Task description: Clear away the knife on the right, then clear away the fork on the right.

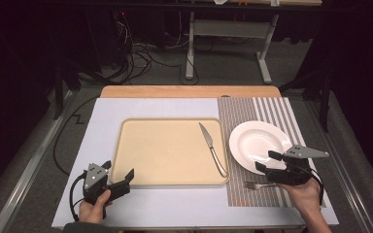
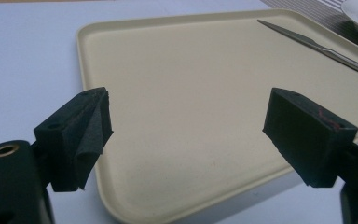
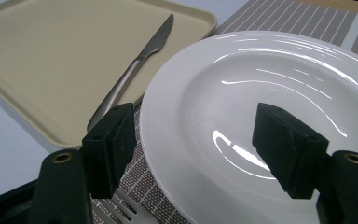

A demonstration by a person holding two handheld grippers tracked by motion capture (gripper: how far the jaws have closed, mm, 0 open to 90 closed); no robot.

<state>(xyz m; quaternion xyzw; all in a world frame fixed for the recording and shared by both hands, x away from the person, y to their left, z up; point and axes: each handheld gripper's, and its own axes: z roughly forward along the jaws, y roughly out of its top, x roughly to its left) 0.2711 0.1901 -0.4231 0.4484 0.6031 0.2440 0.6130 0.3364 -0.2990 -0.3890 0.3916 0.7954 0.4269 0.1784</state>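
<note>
Beyond the striped mat (image 1: 267,112), the right tool (image 1: 267,162), jaws apart, hides part of the fork (image 1: 255,185).

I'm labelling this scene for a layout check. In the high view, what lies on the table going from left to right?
Left hand-held gripper → tray → knife → plate → right hand-held gripper. The fork is left out, since it overlaps the plate's span.

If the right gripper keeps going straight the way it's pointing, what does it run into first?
Most likely the white plate. The right gripper has its open jaws astride the plate's near rim, empty, so it would probably meet the plate; height above it is unclear.
</note>
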